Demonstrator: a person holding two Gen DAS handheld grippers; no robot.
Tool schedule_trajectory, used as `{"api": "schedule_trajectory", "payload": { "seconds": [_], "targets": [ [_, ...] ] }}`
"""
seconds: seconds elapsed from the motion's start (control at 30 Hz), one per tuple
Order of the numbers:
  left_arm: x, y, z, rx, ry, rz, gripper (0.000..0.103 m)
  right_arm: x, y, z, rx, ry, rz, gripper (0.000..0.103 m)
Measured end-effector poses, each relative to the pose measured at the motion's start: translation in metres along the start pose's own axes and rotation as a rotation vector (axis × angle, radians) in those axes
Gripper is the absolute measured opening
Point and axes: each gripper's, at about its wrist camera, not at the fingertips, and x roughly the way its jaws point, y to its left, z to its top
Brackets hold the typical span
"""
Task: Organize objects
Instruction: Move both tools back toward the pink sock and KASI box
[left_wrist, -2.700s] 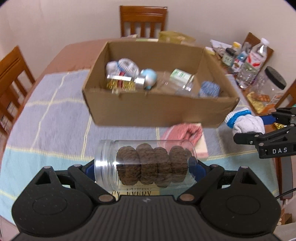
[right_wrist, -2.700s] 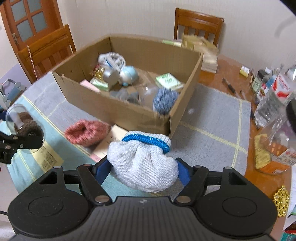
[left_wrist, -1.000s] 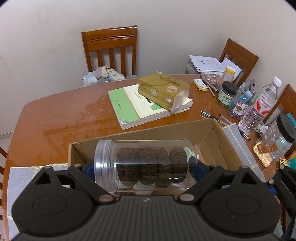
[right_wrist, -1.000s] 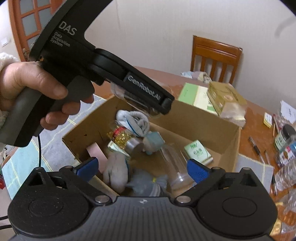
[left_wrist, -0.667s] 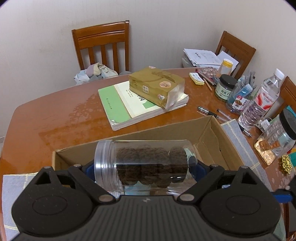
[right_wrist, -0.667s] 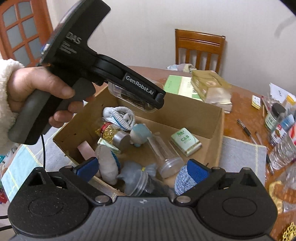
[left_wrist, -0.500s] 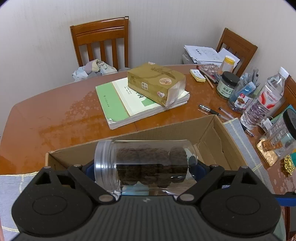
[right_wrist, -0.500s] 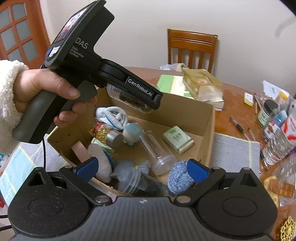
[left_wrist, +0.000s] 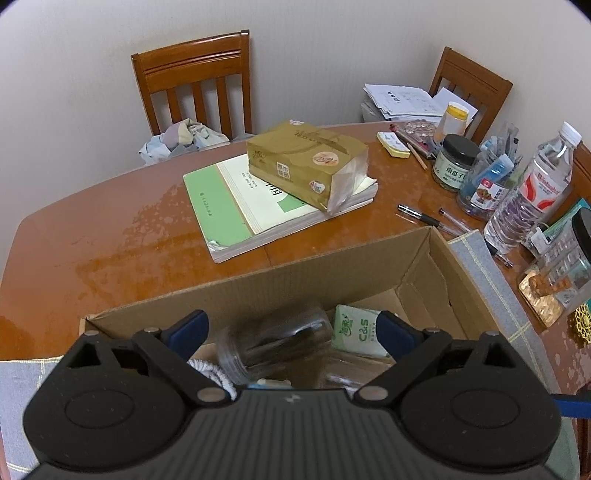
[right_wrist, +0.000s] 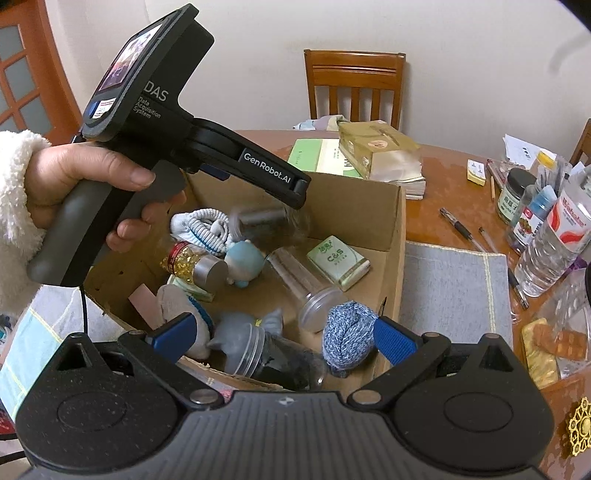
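Change since half a second ago: left gripper (left_wrist: 291, 330) has let go of the clear jar (left_wrist: 271, 341), which was clamped between its fingers before and now shows as a blur dropping into the cardboard box (left_wrist: 332, 275).
Left fingers: spread wide apart, nothing between them, hanging over the box's near side.
Jar from the right wrist view: blurred streak (right_wrist: 267, 221) just under the tip of the left gripper (right_wrist: 295, 192), at about 12 o'clock inside the box (right_wrist: 397, 236), so can't tell if it's touching anything yet.
Right gripper (right_wrist: 284, 334): fingers wide apart too, holding nothing, hovering at the box's near edge.
Box contents: striped white sock (right_wrist: 201, 225) around 10 o'clock, gold-filled jar (right_wrist: 194, 264) and little blue figure (right_wrist: 245, 262) near the middle, green C&S pack (right_wrist: 338, 262) at 2 o'clock, empty clear tube (right_wrist: 303, 286) lying on its side, blue knit ball (right_wrist: 347, 339) at 5 o'clock by the right wall.
Hand: left hand (right_wrist: 85, 188) in a fluffy white sleeve grips the handle.
Desk (left_wrist: 110, 236): past the box at 12 o'clock sits a green book (left_wrist: 229, 210) with a gold packet (left_wrist: 306, 164) on top; water bottle (left_wrist: 532, 192) off at 3 o'clock.
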Motion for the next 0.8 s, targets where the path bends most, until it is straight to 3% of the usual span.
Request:
{"api": "schedule_trajectory", "payload": {
  "seconds": [0.4,0.8],
  "targets": [
    [-0.028,-0.004,-0.011,0.006,-0.031,0.033,0.097,-0.010,0.005,-0.019,-0.094,-0.051,-0.125,0.103],
    [-0.073,-0.018,-0.058,-0.002,-0.048,0.036,0.097,-0.017,0.004,-0.055,-0.093,-0.030,-0.130,0.103]
  ]
}}
